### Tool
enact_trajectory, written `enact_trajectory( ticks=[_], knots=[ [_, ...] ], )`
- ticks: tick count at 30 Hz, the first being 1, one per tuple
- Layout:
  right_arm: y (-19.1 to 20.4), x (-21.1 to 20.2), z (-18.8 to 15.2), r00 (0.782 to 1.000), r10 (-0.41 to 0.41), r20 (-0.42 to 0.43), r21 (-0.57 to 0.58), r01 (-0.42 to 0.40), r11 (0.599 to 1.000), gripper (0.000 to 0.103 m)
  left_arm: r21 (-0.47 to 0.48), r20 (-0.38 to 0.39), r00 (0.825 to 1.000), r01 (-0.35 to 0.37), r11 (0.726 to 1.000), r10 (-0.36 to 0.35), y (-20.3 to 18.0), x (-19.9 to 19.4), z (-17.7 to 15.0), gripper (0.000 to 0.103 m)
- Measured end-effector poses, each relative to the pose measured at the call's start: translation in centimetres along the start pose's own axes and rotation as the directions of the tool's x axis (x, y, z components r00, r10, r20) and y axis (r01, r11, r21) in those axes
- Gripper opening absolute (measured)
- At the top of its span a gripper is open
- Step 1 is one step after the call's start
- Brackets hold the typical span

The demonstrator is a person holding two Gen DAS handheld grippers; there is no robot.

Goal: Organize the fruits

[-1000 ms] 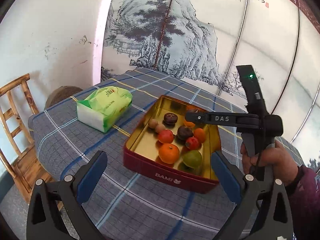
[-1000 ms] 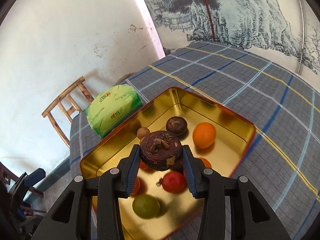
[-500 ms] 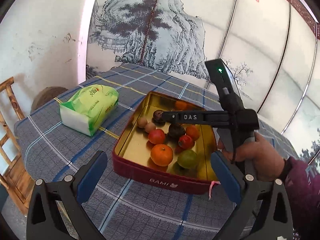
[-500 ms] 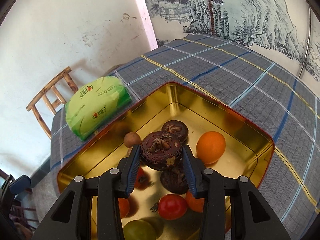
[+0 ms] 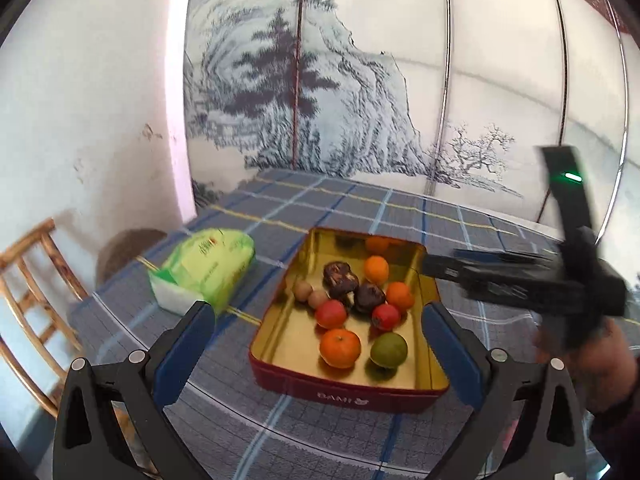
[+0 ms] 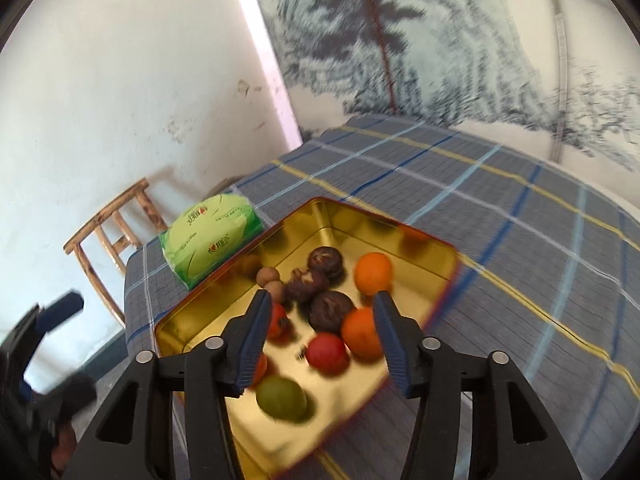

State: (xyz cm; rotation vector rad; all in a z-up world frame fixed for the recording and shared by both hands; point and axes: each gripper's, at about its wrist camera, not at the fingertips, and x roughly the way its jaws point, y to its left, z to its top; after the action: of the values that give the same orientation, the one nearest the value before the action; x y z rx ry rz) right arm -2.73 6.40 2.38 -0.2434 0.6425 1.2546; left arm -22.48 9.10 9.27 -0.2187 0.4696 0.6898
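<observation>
Fruits, oranges, red tomatoes, dark brown mangosteens (image 6: 330,312), one green round fruit (image 5: 388,349), lying in gold-lined red rectangular tin (image 5: 348,394) on plaid-clothed tabletop (image 6: 520,216), left gripper (image 5: 318,356) jaws spread wide, empty, right gripper (image 6: 322,340) jaws apart, empty, above tin, green tissue pack (image 5: 206,268) beside tin.

Right hand-held gripper (image 5: 444,270) motion-blurred, tin's near corner (image 6: 280,460) smeared, perhaps an orange (image 6: 258,364) behind a fingertip
</observation>
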Motion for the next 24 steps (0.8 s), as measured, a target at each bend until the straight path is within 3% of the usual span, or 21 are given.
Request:
enact_trajectory(
  ticks=[8,15,21,24],
  knots=[
    [-0.4,-8.8,-2.1,0.976,-0.13,0.177,0.011,0.131,0.991,0.077,-0.009,0.088,0.992,-0.092,0.996,0.093,-0.4,-2.6,2.2,0.102],
    [1.2,-13.5,-3.0,0.942,-0.174,0.287,0.008,0.18,0.984,0.089,-0.015,0.138,0.988,-0.064,0.998,0.065,-0.9,-5.5,4.3,0.102],
    [2.9,-15.4,-3.3,0.932,-0.172,0.32,-0.029,0.191,0.981,0.092,-0.01,0.224,0.975,0.015,1.0,-0.012,-1.1,-8.6,5.4,0.102],
    [3.1,-16.2,-3.3,0.928,-0.175,0.329,-0.027,0.194,0.981,0.092,0.001,0.256,0.967,0.013,1.0,-0.013,-1.4,-9.8,5.7,0.102]
  ],
)
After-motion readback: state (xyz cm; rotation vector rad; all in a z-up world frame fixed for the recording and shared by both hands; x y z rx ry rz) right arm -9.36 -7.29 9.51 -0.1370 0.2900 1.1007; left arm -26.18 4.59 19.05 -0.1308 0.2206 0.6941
